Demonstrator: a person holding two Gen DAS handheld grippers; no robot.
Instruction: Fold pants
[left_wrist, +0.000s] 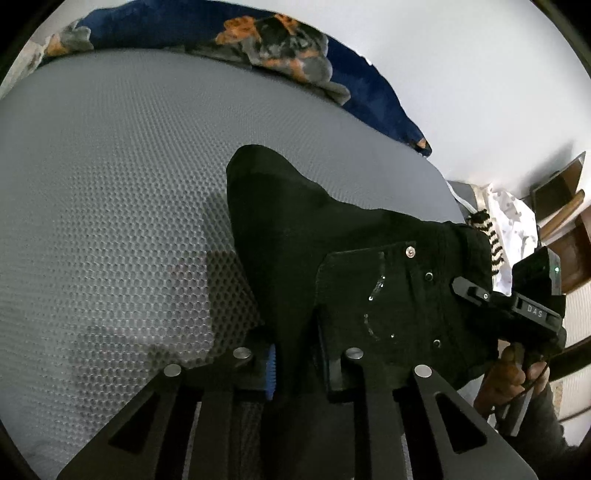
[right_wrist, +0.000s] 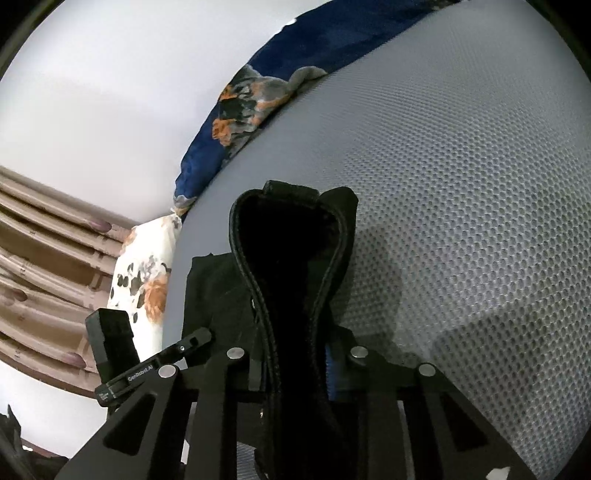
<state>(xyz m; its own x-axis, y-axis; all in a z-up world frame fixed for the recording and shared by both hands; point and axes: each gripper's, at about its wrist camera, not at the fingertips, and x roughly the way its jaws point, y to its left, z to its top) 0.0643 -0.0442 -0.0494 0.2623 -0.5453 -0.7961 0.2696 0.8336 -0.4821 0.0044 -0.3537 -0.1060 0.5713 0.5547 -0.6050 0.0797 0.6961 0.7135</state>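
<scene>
Both my left claw and right claw clamp the limp black pants; I grip at the thick waistband, over the mattress.

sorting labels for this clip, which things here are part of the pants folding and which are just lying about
Job:
black pants
left claw, shut on them
right claw, shut on them

Lying about:
grey mattress underneath
blue floral blanket
white floral pillow

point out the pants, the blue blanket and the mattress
pants (left_wrist: 288, 229): left wrist view, on the bunched black cloth
blue blanket (right_wrist: 332, 33): right wrist view, plain blue part
mattress (left_wrist: 110, 166): left wrist view, bare grey mesh
</scene>
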